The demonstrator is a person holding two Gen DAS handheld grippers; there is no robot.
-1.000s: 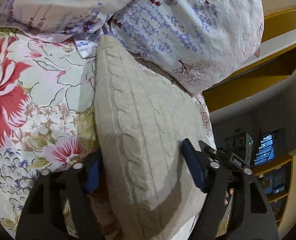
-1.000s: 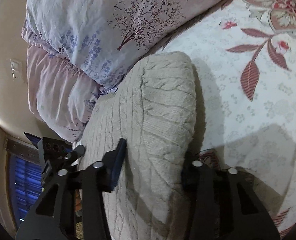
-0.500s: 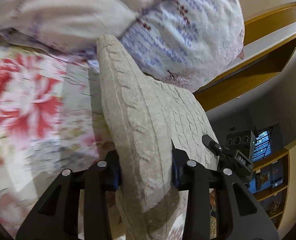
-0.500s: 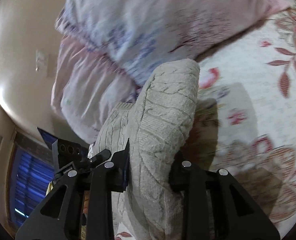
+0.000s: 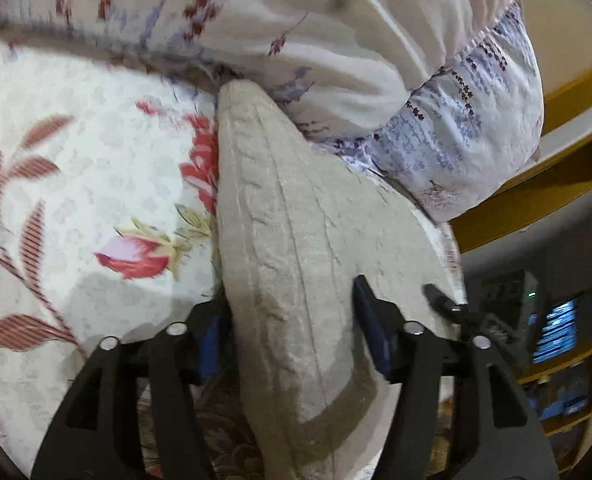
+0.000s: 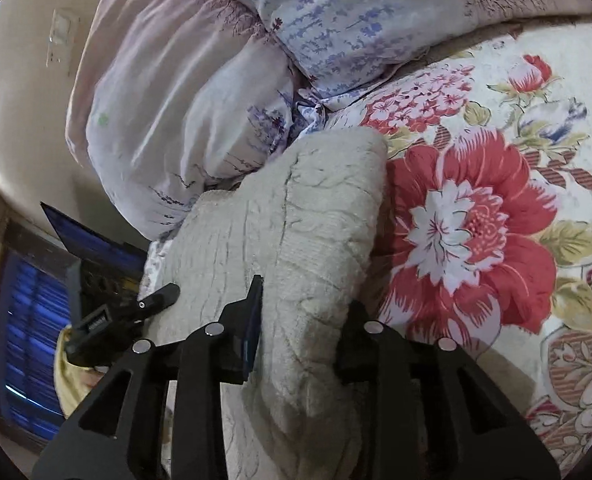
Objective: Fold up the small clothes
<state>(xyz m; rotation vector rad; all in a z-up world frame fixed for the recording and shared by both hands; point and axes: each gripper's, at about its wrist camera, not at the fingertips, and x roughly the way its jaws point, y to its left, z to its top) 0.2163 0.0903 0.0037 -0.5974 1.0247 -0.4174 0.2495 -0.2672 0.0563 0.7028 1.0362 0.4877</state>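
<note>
A folded beige cable-knit sweater (image 5: 291,216) lies on the floral bedsheet (image 5: 75,168), its far end against the pillows. My left gripper (image 5: 287,320) is shut on one side of its near edge, the knit bulging between the fingers. My right gripper (image 6: 304,316) is shut on the other side of the same sweater (image 6: 296,216). Each view shows the other gripper's tip at the sweater's side, the right gripper in the left wrist view (image 5: 440,300) and the left gripper in the right wrist view (image 6: 155,300).
Lavender-print pillows (image 5: 436,80) are stacked at the head of the bed, also in the right wrist view (image 6: 199,80). A wooden headboard shelf (image 5: 536,184) and a lit screen (image 5: 556,332) lie beyond the bed edge. The floral sheet (image 6: 476,220) spreads to the right.
Both grippers closed on the sweater, lifted it, and have since swung it sideways over the sheet. Their jaws now stand slightly wider around the thick knit than half a second ago.
</note>
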